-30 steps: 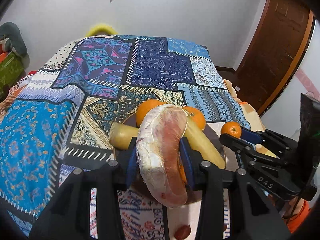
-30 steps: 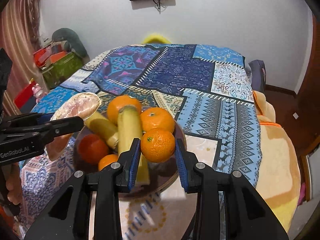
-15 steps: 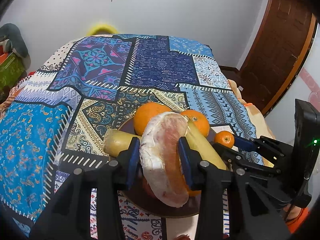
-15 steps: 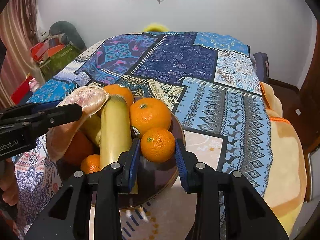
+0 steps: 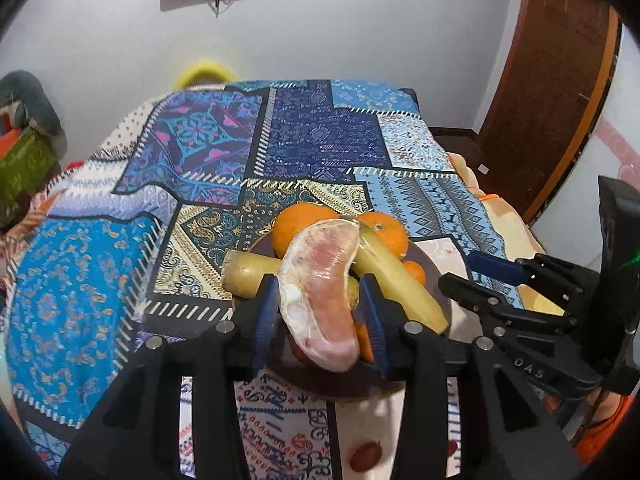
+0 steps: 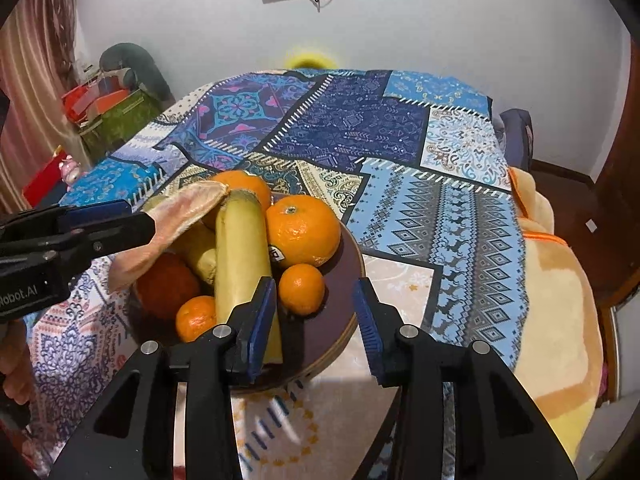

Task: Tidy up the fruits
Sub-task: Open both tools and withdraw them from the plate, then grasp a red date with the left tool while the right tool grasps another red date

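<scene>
Left gripper held a pomelo wedge over the fruit bowl

The left gripper (image 5: 320, 312) clamped the peeled pomelo wedge (image 5: 320, 292) above the dark bowl (image 5: 434, 268), near the patchwork bedspread's (image 5: 304, 148) front edge; bananas (image 5: 396, 280) and oranges (image 5: 380, 230) lay inside, and the right gripper (image 5: 476, 276) stood open beside it.

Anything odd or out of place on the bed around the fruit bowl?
Mostly tidy. One small reddish fruit lies loose on the blanket, outside the bowl. The peeled pomelo segment is also unplaced, clamped in the left gripper above the bowl. Right gripper is open, empty.
</scene>
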The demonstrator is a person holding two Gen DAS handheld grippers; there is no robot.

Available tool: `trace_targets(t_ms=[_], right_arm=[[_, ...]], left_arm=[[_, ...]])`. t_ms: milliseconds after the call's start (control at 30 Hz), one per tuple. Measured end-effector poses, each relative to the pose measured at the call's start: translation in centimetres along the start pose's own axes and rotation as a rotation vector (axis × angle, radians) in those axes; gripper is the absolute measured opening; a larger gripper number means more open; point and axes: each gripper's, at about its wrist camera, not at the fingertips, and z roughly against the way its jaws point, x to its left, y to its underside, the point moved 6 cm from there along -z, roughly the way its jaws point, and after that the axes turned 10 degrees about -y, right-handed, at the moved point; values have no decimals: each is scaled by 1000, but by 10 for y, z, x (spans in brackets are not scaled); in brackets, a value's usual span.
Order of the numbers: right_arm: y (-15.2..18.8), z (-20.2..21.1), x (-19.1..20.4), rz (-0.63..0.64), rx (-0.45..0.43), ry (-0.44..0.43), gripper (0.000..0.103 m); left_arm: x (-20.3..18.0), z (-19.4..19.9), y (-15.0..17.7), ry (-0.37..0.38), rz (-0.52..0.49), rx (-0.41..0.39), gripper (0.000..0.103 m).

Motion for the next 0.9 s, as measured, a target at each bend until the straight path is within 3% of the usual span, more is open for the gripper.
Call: trace_targets(t_ms=[333,567,767,900], right_arm=[[6,48,27,21,-49,-5,37],[18,78,49,33,-65,-10,38],[37,94,63,56,-60,10,49],[56,89,71,65,-18,16,49]], left_arm=[[5,57,13,-19,3,-48,44],[9,95,31,-44,9,-80,55],[12,106,56,-45,13,-47,58],[13,106,79,-38,11,1,58]])
